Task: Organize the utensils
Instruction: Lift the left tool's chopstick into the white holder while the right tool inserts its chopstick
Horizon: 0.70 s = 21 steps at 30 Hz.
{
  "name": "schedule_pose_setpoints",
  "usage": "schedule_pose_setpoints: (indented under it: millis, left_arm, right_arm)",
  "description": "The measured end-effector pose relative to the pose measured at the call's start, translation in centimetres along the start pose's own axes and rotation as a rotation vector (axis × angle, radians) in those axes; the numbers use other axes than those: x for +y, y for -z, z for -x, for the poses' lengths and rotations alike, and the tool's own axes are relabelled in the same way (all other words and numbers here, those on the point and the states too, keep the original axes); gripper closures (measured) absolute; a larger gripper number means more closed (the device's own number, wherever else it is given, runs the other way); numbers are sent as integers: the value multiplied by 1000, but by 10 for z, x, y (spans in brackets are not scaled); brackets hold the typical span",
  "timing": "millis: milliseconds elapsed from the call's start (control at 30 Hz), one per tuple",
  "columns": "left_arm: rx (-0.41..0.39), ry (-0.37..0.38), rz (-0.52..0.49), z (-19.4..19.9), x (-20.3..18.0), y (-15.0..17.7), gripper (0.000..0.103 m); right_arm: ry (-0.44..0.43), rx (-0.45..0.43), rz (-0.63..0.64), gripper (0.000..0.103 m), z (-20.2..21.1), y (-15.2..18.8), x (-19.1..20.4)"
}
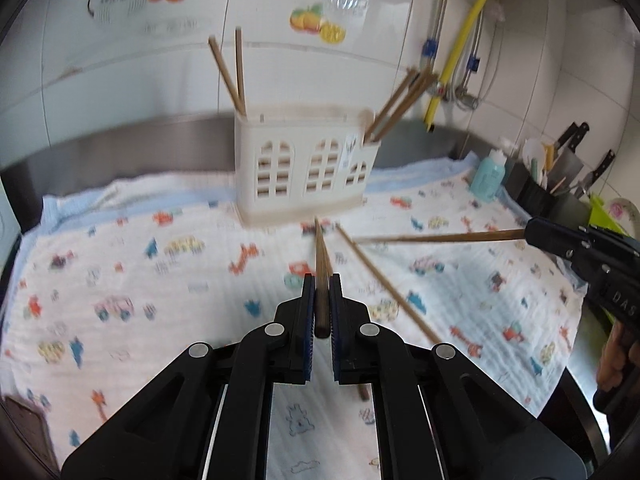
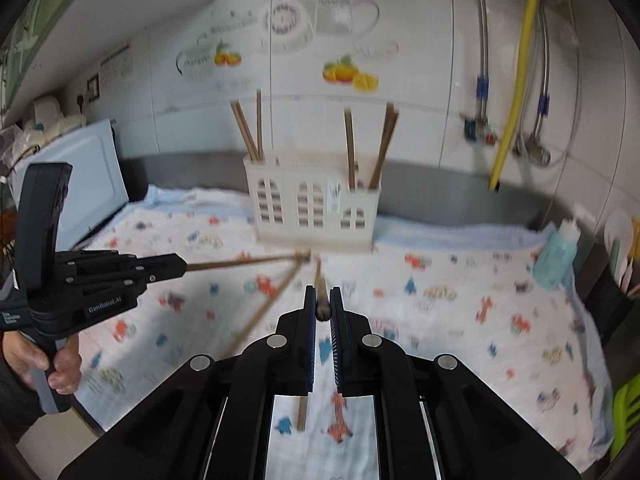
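Observation:
A cream utensil holder (image 1: 306,164) with arched cut-outs stands on the patterned cloth (image 1: 160,280), with brown chopsticks upright in its left (image 1: 234,72) and right (image 1: 400,100) ends; it also shows in the right wrist view (image 2: 312,200). My left gripper (image 1: 322,280) is shut on a chopstick (image 1: 320,256) that points at the holder's base. My right gripper (image 2: 322,294) is shut on another chopstick (image 2: 318,276); it shows at the right edge of the left wrist view (image 1: 532,236) holding that stick (image 1: 440,237). One loose chopstick (image 1: 384,284) lies on the cloth.
A teal bottle (image 1: 488,174) stands at the cloth's right edge. A black knife rack (image 1: 560,168) with knives sits beyond it. Yellow and metal hoses (image 1: 468,40) hang on the tiled wall. A white appliance (image 2: 80,184) stands at the far left.

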State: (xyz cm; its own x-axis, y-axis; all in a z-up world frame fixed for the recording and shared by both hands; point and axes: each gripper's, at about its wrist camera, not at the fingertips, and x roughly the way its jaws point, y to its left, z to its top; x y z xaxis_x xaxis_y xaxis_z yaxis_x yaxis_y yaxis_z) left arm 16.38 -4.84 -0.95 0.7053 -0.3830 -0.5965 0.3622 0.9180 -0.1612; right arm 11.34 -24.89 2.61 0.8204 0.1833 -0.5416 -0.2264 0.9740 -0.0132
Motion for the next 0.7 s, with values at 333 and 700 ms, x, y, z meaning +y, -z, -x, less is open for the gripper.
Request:
schedule_pose_setpoints:
  millis: [333, 700]
  left_arm:
    - [-78, -5, -28, 22, 4, -52, 97]
    - [-97, -28, -61, 19, 10, -89, 97]
  right_arm:
    - [-59, -59, 19, 96, 24, -65, -2]
    - [-129, -101, 59, 96, 32, -138, 0]
